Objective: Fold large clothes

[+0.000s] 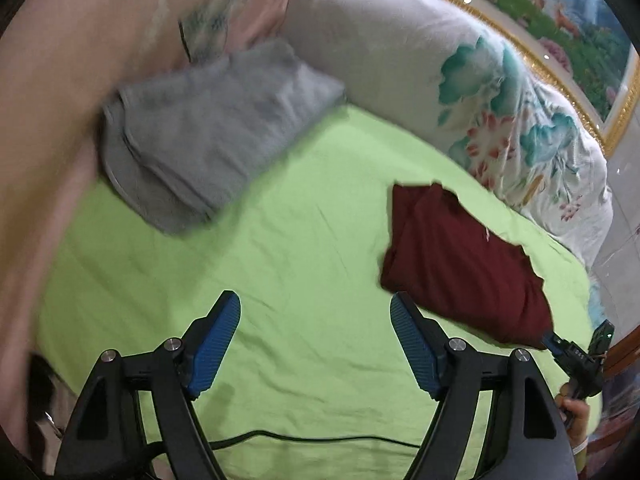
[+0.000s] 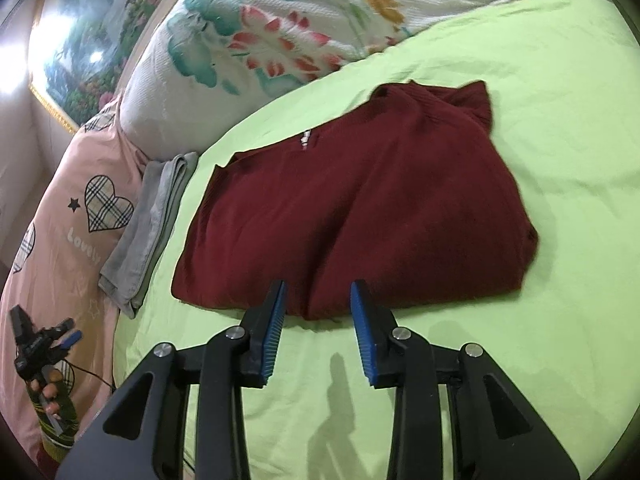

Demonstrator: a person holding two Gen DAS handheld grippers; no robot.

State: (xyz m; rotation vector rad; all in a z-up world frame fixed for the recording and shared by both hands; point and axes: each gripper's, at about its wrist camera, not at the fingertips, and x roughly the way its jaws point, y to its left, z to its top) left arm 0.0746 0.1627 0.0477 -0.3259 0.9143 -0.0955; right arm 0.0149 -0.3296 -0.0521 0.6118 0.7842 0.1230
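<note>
- Right gripper (image 2: 318,322) — jaws parted a moderate way, nothing between the blue pads. In its own view the tips hover right at the near edge of the maroon sweater (image 2: 360,208), apparently just above it rather than biting the fabric. The left camera blurs that contact, so can't tell for sure whether it's touching.
- Left gripper (image 1: 316,344) — wide open, empty, hanging over bare green sheet (image 1: 280,240) and well apart from the sweater. Its cable trails across the sheet underneath.
- The maroon sweater sits mid-bed on the green sheet, already a compact rectangle-ish bundle with the collar and a small white tag toward the far side. Near edge looks doubled over, far right corner a bit lumpy.
- Further out: a folded grey garment (image 1: 216,128) lies against the pink bedding (image 2: 60,240), and a floral quilt (image 2: 280,20) is piled along the far edge of the bed, with a framed landscape picture behind it.
- My read on the step: the sweater looks mostly folded, so this is either a final fold or a tidy-up.
- Next move probably needs the right gripper to close on that near edge, left gripper coming in to take the other corner — then lift both evenly so the thick knit doesn't slump open.
</note>
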